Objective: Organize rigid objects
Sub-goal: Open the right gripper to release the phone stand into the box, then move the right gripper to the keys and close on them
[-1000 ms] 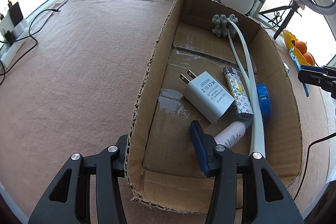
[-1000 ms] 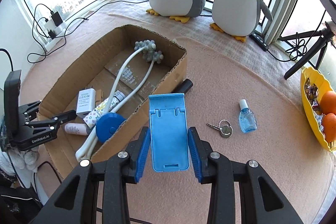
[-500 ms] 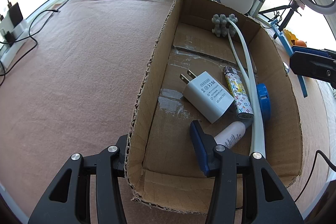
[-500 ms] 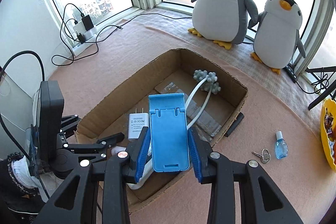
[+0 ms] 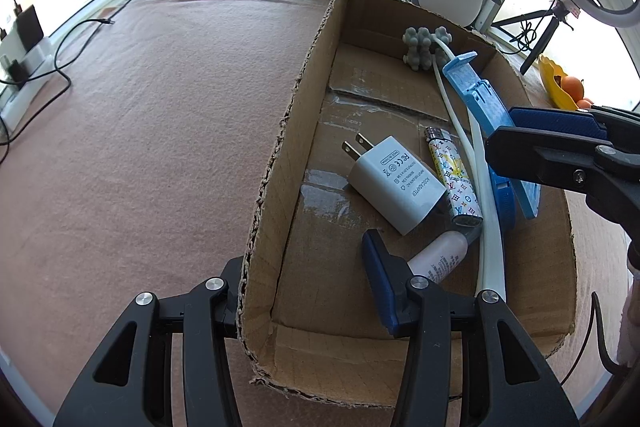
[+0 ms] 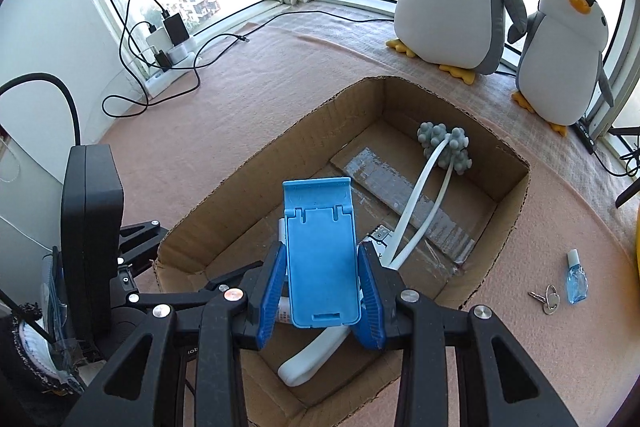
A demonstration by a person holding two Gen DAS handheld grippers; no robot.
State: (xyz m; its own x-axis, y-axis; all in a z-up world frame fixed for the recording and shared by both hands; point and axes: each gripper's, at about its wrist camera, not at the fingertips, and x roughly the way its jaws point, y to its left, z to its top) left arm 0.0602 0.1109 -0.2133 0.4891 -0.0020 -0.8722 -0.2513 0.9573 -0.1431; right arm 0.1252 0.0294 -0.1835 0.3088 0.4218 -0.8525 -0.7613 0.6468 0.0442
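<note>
- Firmly, we pinched the blue phone stand (image 6: pixel 322 251) in our right gripper (image 6: pixel 322 297), above the cardboard box (image 6: pixel 516 195).
- Our left gripper (image 5: pixel 308 287) straddled the box's near wall, fingers spread.
- Keys (image 6: pixel 547 297) lay outside.

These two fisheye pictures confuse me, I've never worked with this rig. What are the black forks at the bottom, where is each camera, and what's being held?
No robot arm here: a person holds a two-finger gripper in each hand, with a camera looking along its fingers.

In the left wrist view the left gripper straddles the near-left corner of the open brown cardboard box, jaws open on either side of the wall.

In the right wrist view the right gripper has its jaws shut on a flat light-blue plastic phone stand, held over the box.

In the box lie a white wall charger, a patterned lighter, a small pale tube and a white flexible massager with grey knobbed heads. On the pink cloth outside: silver keys and a small blue bottle.
</note>
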